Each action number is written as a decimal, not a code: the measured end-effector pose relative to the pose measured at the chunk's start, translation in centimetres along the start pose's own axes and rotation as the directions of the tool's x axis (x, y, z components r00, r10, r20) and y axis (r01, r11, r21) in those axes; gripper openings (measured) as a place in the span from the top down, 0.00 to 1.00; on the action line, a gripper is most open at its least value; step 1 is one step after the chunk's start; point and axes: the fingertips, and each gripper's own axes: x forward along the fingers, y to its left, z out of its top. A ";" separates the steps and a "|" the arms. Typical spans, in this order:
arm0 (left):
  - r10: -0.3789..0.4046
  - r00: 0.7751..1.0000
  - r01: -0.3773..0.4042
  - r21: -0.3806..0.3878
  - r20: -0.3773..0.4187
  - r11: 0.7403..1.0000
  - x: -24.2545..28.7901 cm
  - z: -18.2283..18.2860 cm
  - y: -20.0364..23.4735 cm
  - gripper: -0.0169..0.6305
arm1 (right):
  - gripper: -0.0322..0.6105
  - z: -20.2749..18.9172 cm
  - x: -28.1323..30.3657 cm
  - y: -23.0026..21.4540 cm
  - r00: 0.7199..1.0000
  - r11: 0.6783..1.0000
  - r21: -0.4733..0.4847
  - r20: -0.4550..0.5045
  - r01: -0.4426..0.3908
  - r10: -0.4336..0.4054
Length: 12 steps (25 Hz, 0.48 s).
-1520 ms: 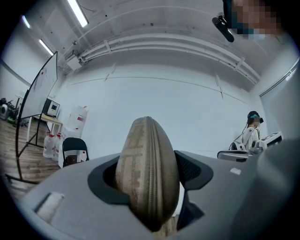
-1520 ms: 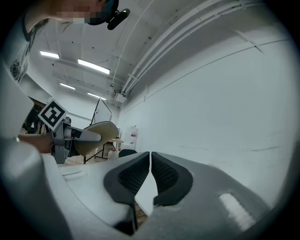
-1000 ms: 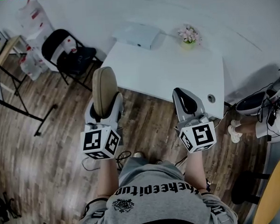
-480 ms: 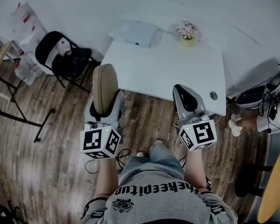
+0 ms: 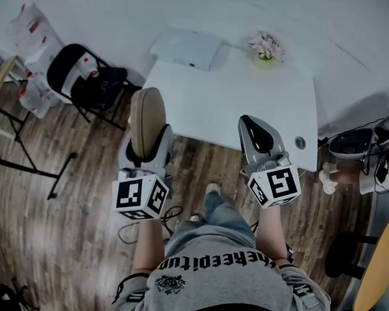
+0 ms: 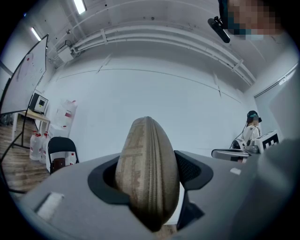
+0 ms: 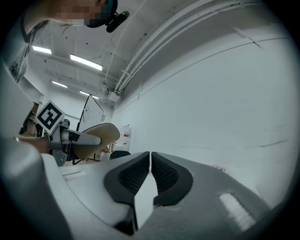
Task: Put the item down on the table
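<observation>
A tan zippered case (image 5: 146, 120), oval and standing on edge, is clamped in my left gripper (image 5: 146, 142), held above the wooden floor just short of the white table's (image 5: 243, 97) near left corner. In the left gripper view the case (image 6: 147, 173) fills the gap between the black pads, zipper seam facing the camera. My right gripper (image 5: 258, 136) hangs over the table's front edge, its jaws pressed together with nothing in them (image 7: 149, 176). In the right gripper view the case (image 7: 96, 137) shows at the left, sticking out of the other gripper.
On the table's far side lie a flat white device (image 5: 184, 48) and a small pot of pink flowers (image 5: 265, 49). A black folding chair (image 5: 90, 79) stands left of the table. A round hole (image 5: 301, 141) sits near the table's front right corner.
Both grippers have edged slightly forward toward the table; the case stays clamped in the left one. The person's leg has swung forward below.
</observation>
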 end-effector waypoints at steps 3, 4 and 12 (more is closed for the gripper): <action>0.004 1.000 -0.004 0.000 0.009 1.000 1.8 0.3 0.1 0.49 | 0.94 0.1 1.4 -1.2 1.000 1.000 -0.006 0.002 -0.010 0.010; 0.006 1.000 -0.006 0.000 0.011 1.000 2.3 0.4 0.1 0.49 | 0.94 0.1 1.9 -1.6 1.000 1.000 -0.007 0.002 -0.013 0.013; 0.018 1.000 -0.018 -0.003 0.012 1.000 6.9 0.2 -0.4 0.49 | 0.94 -0.2 5.1 -5.2 0.999 0.999 -0.009 0.005 -0.046 0.046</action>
